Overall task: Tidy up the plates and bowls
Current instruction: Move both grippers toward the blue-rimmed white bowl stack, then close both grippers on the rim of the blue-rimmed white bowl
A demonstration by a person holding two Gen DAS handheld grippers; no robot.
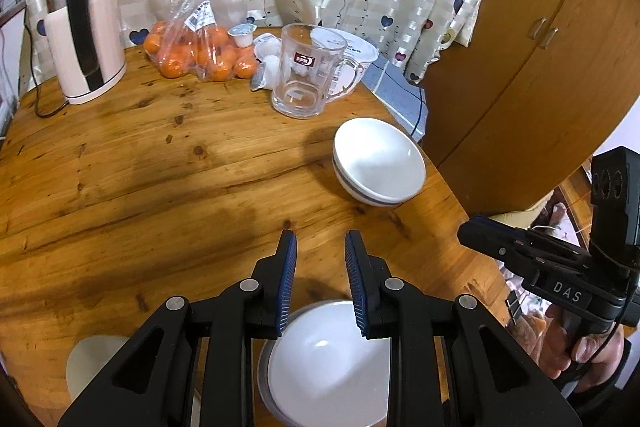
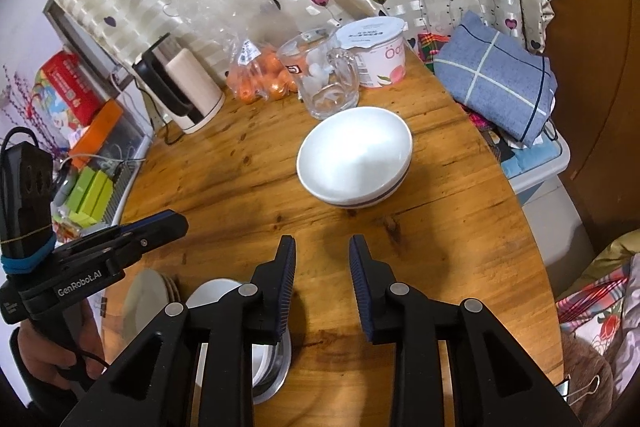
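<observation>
A white bowl with a blue band (image 1: 378,167) stands on the round wooden table (image 1: 140,167) near its right edge; it also shows in the right wrist view (image 2: 354,159). My left gripper (image 1: 321,241) is open and empty, above a white bowl nested in a metal bowl (image 1: 332,359) at the near edge. A stack of white plates (image 1: 90,359) lies left of that. My right gripper (image 2: 322,247) is open and empty over bare table, short of the banded bowl. The nested bowls (image 2: 264,359) and plates (image 2: 146,303) lie at its lower left.
At the back stand a kettle (image 1: 86,35), a bag of oranges (image 1: 200,55), a glass mug (image 1: 306,71) and a yogurt tub (image 2: 376,51). A folded blue cloth (image 2: 496,83) lies off the table's right edge. A wooden cabinet (image 1: 520,47) stands right.
</observation>
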